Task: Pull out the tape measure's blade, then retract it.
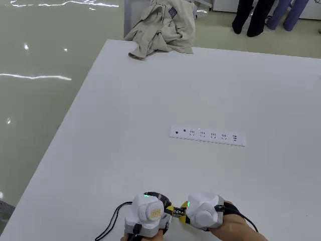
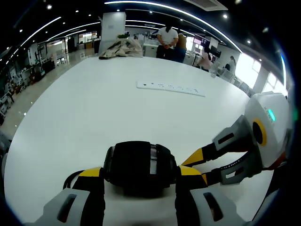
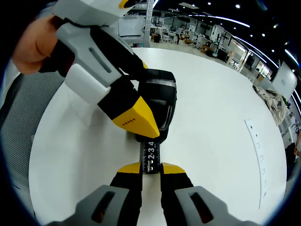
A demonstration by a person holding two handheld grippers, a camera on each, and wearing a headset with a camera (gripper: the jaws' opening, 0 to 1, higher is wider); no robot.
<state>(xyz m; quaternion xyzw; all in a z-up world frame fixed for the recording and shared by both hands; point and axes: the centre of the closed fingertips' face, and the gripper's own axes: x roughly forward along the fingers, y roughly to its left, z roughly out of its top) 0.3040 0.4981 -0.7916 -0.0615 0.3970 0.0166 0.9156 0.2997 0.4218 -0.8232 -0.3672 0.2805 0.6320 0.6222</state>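
Observation:
A black tape measure [image 2: 139, 167] sits on the white table [image 1: 200, 90] at its near edge, and my left gripper [image 2: 141, 175] is shut on its case. From the case [image 3: 157, 106] a short length of dark blade [image 3: 151, 157] with white numbers runs out. My right gripper [image 3: 150, 169] is shut on the blade's end, a few centimetres from the case. In the head view the left gripper [image 1: 168, 211] and the right gripper [image 1: 183, 213] point at each other, almost touching, with the tape measure [image 1: 165, 208] mostly hidden between them.
A white power strip [image 1: 207, 135] lies across the middle of the table. A beige jacket [image 1: 160, 25] is heaped at the far edge. People stand beyond the far right corner [image 1: 261, 15]. A black cord [image 1: 113, 221] trails from the left gripper.

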